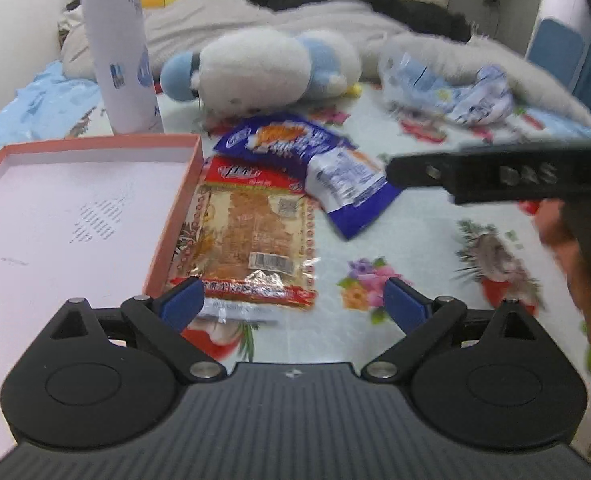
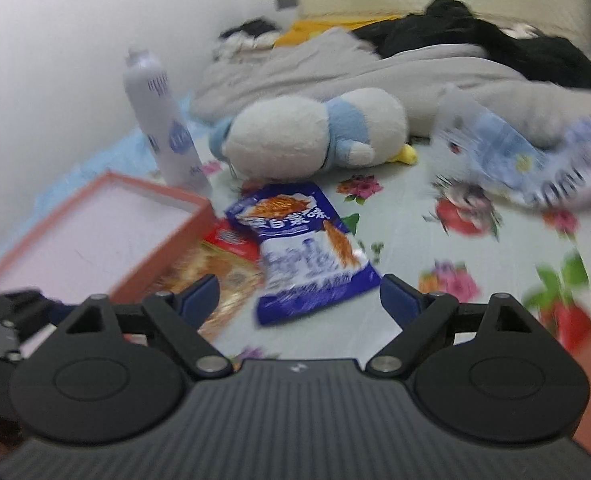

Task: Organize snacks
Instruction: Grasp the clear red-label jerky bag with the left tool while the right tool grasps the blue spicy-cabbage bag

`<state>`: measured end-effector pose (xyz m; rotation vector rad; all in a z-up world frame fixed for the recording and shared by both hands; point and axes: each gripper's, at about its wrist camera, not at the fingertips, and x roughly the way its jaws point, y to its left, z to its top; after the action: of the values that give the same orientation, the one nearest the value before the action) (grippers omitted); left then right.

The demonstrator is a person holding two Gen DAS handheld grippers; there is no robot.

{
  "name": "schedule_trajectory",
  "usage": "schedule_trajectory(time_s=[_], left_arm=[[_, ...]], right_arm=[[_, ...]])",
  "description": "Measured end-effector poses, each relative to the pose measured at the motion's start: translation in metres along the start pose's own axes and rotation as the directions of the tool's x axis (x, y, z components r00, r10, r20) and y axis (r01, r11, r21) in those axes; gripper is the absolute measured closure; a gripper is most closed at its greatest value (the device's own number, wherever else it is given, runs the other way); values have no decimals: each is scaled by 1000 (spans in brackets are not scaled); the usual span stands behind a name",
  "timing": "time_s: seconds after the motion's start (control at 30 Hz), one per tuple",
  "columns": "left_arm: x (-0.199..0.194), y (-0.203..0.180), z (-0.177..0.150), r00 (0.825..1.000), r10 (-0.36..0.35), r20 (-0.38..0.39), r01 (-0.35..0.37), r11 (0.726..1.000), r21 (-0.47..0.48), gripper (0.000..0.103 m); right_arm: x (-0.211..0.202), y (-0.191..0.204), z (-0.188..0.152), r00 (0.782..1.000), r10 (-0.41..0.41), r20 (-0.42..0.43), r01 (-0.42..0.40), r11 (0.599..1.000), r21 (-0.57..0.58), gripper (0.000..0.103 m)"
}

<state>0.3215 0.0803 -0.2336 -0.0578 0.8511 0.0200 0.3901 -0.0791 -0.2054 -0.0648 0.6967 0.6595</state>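
A red and gold snack pack (image 1: 247,240) lies flat on the flowered sheet, right beside the orange-rimmed box (image 1: 175,216). A blue and white snack packet (image 1: 307,160) overlaps its far end. My left gripper (image 1: 294,305) hovers open over the red pack's near end, with no pad pressing on it. My right gripper (image 2: 300,300) is open too, and the blue packet (image 2: 303,248) lies just ahead between its fingers without touching them. The red pack (image 2: 223,268) shows under the blue one. A black finger (image 1: 467,174) of the right gripper reaches in from the right.
The box's white inside (image 2: 95,232) holds nothing. Behind it stands a tall white spray bottle (image 1: 121,48). A white and blue plush toy (image 1: 263,72) lies behind the snacks. A clear bag of blue packets (image 1: 447,88) lies at the back right, before a grey blanket (image 2: 335,68).
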Motion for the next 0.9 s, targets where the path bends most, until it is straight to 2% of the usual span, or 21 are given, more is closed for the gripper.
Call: schedule_trajectory(time_s=[0.07, 0.17, 0.23, 0.33, 0.43, 0.53, 0.67, 0.8, 0.9], left_arm=[[14, -1, 4, 1000, 12, 7, -13, 1000, 23, 6], [36, 1, 10, 998, 55, -12, -55, 998, 35, 7], [47, 7, 11, 997, 61, -44, -60, 998, 11, 9], [52, 7, 10, 997, 75, -32, -74, 997, 31, 9], [54, 8, 11, 996, 74, -42, -73, 997, 25, 9], [53, 8, 9, 997, 69, -31, -68, 997, 22, 15], [50, 7, 5, 998, 59, -11, -59, 998, 23, 21], [44, 7, 4, 999, 47, -11, -47, 999, 20, 36], [37, 2, 2, 999, 49, -18, -48, 998, 40, 45]], right_arm=[[24, -1, 7, 1000, 15, -22, -16, 998, -57, 15], [55, -6, 13, 996, 54, -74, -59, 996, -70, 15], [71, -6, 14, 992, 37, -124, -48, 995, -85, 23], [80, -2, 12, 981, 30, -194, -57, 989, -135, 25], [80, 0, 10, 980, 27, -199, -64, 981, -183, 27], [77, -1, 6, 979, 24, -203, -64, 978, -197, 31], [72, 4, 4, 978, 11, -210, -57, 975, -213, 40], [59, 12, 1, 977, -46, -209, -5, 972, -236, 48], [37, 10, -8, 977, -84, -197, 50, 984, -170, 52]])
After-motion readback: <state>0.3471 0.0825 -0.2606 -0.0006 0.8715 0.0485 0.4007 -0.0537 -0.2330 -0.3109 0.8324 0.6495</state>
